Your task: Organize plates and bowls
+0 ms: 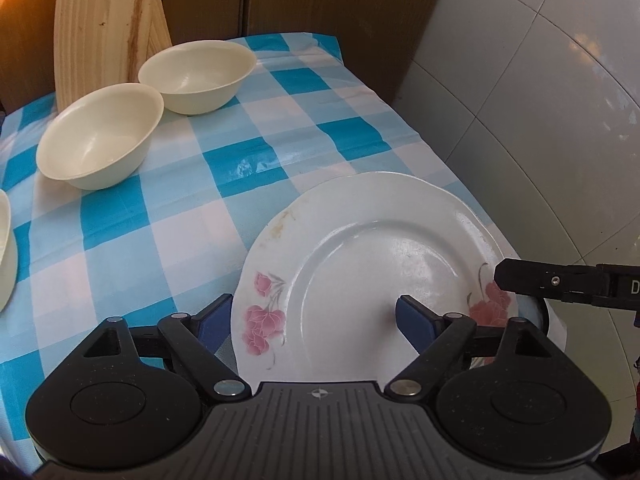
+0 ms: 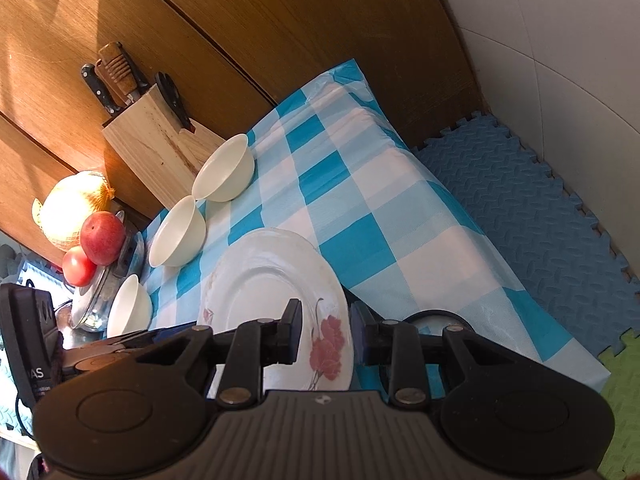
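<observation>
The plate [image 1: 372, 264] lies on the table [image 1: 168, 216] near its right edge and close to the front, its rim reaching past that edge. Two bowls [image 1: 100, 136] [image 1: 198, 76] stand side by side toward the back left, before the knife block [image 2: 160, 152], which stands at the back edge. A third bowl [image 2: 128, 312] stands at the left edge, beside a dish of fruit [image 2: 100, 240].

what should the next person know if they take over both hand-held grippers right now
Right hand-held gripper: closed on the rim of the floral plate, near the table's corner.
Left hand-held gripper: open, straddling the plate's near edge, not gripping.
Three cream bowls sit apart in a row on the checked cloth.
Done: nothing stacked yet.
Left: place the plate, gather the bowls.
</observation>
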Available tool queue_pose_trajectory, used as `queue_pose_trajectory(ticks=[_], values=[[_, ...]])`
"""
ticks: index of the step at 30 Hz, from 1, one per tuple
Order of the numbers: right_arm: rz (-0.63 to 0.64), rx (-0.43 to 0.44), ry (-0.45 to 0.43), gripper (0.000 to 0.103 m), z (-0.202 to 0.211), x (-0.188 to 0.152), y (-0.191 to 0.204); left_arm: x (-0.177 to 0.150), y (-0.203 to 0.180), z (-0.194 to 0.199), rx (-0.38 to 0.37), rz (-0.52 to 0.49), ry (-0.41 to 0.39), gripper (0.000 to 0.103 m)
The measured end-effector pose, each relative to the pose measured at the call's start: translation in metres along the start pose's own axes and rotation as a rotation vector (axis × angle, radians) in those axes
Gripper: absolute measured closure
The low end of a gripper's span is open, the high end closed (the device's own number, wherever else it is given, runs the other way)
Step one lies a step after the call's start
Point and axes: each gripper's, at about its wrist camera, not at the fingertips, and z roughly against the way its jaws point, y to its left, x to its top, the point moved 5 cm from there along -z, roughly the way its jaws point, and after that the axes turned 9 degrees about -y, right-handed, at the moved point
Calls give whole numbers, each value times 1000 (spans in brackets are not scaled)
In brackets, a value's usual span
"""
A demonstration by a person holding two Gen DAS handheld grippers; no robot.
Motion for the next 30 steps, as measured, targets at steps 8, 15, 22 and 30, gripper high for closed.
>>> queue_pose_trajectory(ticks=[8,15,22,30], values=[[-58,3,8,78,-2,1,-6,6,1,5,-6,19,-16,13],[-71,6,10,78,-1,2,-6,10,0,15,-7,16,-36,13],[-34,-30,79,78,-18,-11,-1,6,8,4,25,2,-15,13],[-24,-24,117,75,-24,-22,3,-9,10,-5,73,-95,4,16]])
